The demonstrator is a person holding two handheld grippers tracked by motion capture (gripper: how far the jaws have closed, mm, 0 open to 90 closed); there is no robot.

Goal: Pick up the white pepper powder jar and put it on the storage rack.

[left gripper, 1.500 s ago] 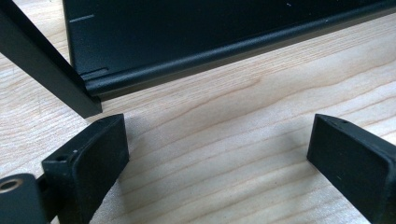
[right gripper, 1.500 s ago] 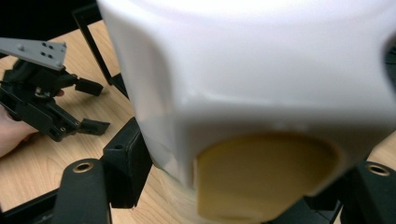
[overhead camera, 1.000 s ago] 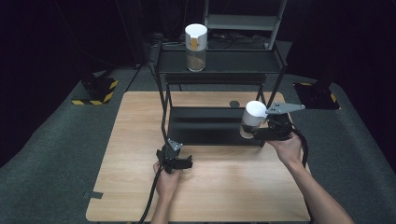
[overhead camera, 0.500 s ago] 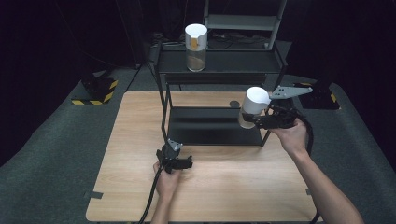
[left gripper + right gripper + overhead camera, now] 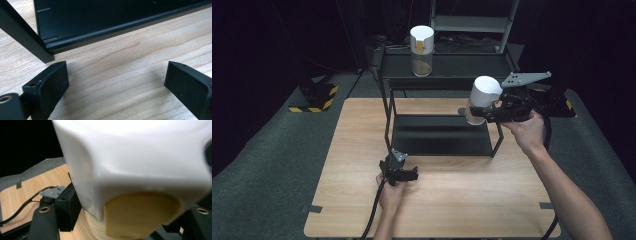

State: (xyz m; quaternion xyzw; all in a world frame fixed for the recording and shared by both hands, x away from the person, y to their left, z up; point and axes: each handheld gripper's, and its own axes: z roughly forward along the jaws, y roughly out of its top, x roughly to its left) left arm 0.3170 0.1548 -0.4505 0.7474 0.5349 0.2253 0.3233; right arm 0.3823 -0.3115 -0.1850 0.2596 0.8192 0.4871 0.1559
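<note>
Wooden table (image 5: 362,150) carries the black two-tier rack (image 5: 437,145), and against the earlier high views your right gripper (image 5: 484,114) now sits higher: a second ago it held the white-lidded jar (image 5: 481,100) down at the lower shelf's right end, and now the jar hangs beside the rack's right front post, nearly level with the upper shelf. Your left gripper (image 5: 404,175) has not shifted from its place on the tabletop in front of the rack, and the second white-lidded jar (image 5: 421,44) on the top shelf stands where it stood.

Your right gripper is clenched on the jar, gripping its clear body just below the white lid, with the jar tipped a little away from upright. In the right gripper view the jar's lid (image 5: 140,162) and its tan tab (image 5: 142,213) press close to the camera between the two black jaws, and your left gripper (image 5: 53,193) shows farther off on the table behind.

Your left gripper is released: in the left gripper view its jaws stand wide apart with bare wood grain (image 5: 120,75) between them and nothing in the gap. The rack's lower shelf edge (image 5: 112,27) and one black leg (image 5: 25,35) lie just ahead of the jaw tips, near but not touching.

The held jar is well apart from your left gripper, up and to its right.
</note>
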